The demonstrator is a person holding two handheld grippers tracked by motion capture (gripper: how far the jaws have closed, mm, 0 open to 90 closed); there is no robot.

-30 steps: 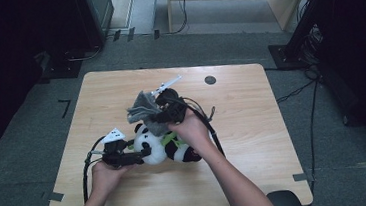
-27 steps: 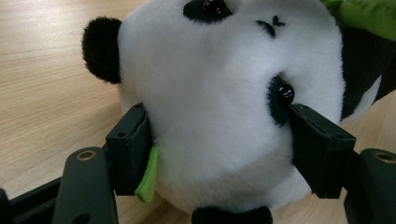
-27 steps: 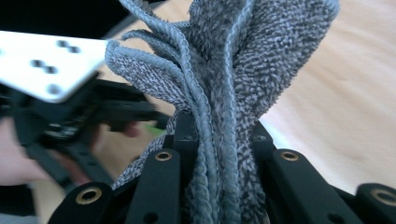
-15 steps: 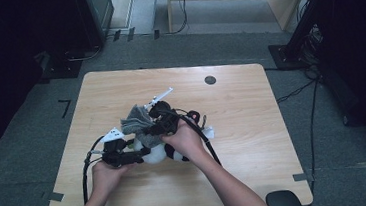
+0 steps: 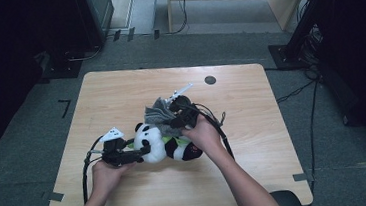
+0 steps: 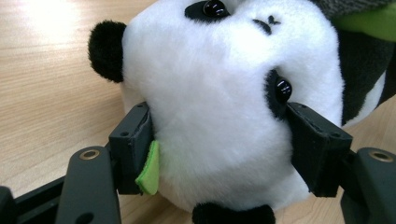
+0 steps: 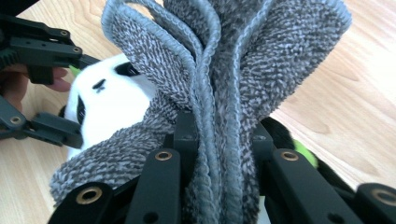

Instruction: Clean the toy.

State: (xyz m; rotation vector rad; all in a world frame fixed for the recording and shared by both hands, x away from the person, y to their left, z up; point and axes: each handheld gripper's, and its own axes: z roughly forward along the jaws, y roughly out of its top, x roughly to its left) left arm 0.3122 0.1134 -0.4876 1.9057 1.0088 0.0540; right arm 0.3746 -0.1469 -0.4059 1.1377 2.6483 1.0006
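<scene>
Panda (image 5: 162,145) plush lies on its side near the middle of the wooden table (image 5: 119,88), head toward the person's left, body running rightward under the right hand. Long axis roughly left to right across the table in the high view.

Left gripper (image 5: 142,150): its 2 jaws clamp the panda's head from opposite sides; in the left gripper view the pads (image 6: 133,142) press into the white fur (image 6: 219,116) beside the eye patches, with a small green tab (image 6: 148,169) caught against 1 pad. Toy is pinned low on the tabletop.

Right gripper (image 5: 175,119): jaws pinched tight on a bunched grey towel (image 7: 224,70); several folds of its stitched edge stand up between the pads in the right gripper view. In the high view the cloth (image 5: 158,112) fans out just beyond the panda's head and upper body, touching or nearly touching it; exact contact cannot be told.

Key relation: towel sits above and just past the toy's midsection, on the far side from the person, while the head is fixed at the left. Judgement: the right hand is the free one and nearer the body, so the cloth would go down across the long axis, over the torso. Risk: folds held as 1 bundle may not spread.
</scene>
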